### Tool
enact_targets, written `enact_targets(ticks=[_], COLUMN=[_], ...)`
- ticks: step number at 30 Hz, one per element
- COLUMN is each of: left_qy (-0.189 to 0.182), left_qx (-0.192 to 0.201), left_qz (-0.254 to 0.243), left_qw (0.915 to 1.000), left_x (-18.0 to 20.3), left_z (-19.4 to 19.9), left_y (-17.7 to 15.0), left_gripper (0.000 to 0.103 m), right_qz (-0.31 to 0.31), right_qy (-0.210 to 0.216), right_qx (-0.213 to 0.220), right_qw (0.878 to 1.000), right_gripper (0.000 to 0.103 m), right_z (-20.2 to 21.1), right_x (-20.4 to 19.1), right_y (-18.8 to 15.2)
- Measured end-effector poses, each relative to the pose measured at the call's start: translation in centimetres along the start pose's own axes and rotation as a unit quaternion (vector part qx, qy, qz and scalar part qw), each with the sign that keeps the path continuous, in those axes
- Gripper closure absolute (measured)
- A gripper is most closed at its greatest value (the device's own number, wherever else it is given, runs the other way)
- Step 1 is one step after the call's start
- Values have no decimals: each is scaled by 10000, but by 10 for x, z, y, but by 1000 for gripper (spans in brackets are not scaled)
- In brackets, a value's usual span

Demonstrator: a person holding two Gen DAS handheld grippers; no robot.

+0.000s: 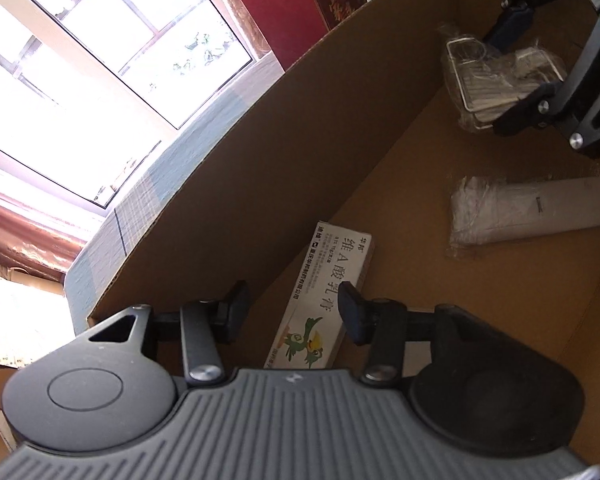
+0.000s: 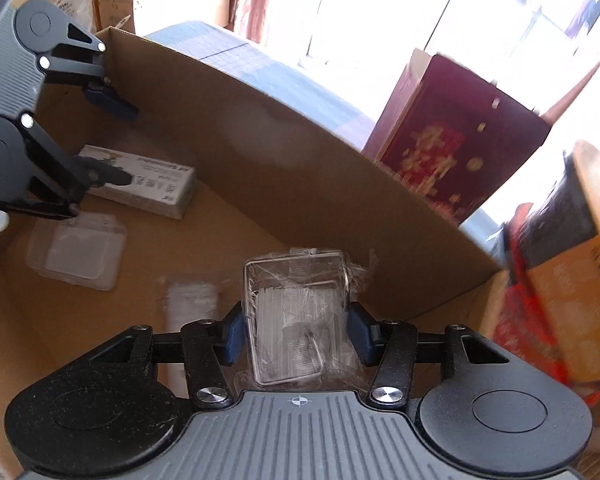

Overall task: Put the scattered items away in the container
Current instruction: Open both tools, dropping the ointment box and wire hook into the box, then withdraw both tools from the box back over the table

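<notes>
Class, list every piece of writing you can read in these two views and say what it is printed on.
"维A酸乳膏" on the white medicine box in the cardboard box.
Its smaller print: too small.
Gold characters on the dark red box: blurred.
Writing on the orange carton: blurred.

The long white medicine carton with green cartoon birds (image 1: pixel 324 300) runs under the grey ribbed body of the left gripper (image 1: pixel 292 312), so its near end is hidden. In the right wrist view the dark red gift box with gold characters (image 2: pixel 452 148) is smeared by motion and its lettering unreadable, as are the orange and red packages (image 2: pixel 560 312) cut off at the right edge. The clear plastic-wrapped wire-framed pack (image 2: pixel 296 312) perhaps holds thin white sticks; glare obscures them. The windows are blown out white.
</notes>
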State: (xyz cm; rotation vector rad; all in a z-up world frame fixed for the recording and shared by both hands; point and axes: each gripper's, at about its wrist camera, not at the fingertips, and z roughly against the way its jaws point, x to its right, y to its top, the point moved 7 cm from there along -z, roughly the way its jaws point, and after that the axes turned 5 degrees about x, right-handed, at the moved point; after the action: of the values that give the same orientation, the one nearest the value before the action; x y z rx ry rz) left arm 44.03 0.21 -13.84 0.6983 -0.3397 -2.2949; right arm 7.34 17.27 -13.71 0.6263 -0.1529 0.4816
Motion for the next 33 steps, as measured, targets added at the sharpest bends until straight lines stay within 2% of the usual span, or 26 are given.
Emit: enact_targets(ticks=[1,3,4,6,14,18,21,23,25,31,33], left_qy=[-5,-9,-15,-40,-85,-81,-92,-89,-90,-106,-77], left_qx=[5,18,28,42,36,48,54,64,68,111,122], left_qz=[23,65,90,157,304,308,294,311,338,536,556], left_qw=[10000,10000,10000,9999,9995,9995,9995,9995,9994,9984,9984], left_x=[-1,-1,-2,-3,0,5,8,8,9,11,11], left_z=[1,2,4,7,20,29,38,37,40,58,53], left_y=[0,-1,-2,-3,-5,-5,-7,-7,-8,-8,-10], left_gripper=[57,55,54,53,48,36,33,28,19,15,15], right_qz=[77,203,200,195,349,373,325,252,138,-163,-204], right_qy=[-10,-60,-51,-32,193,250,275,281,301,332,277], right_qx=[-26,26,69,153,-90,-246,-319,-373,-435,-593,-587], right_qw=[10000,9998,9998,9997,9992,9987,9986,9986,9985,9976,9977], right_gripper=[48,15,12,12,12,12,12,12,12,11,10], right_z=[-1,1,3,8,20,27,20,21,23,32,36], right_x=[0,0,0,2,-3,-8,-15,-16,-17,-19,-20], right_y=[-1,-2,-2,-2,-16,-23,-25,-25,-26,-25,-25])
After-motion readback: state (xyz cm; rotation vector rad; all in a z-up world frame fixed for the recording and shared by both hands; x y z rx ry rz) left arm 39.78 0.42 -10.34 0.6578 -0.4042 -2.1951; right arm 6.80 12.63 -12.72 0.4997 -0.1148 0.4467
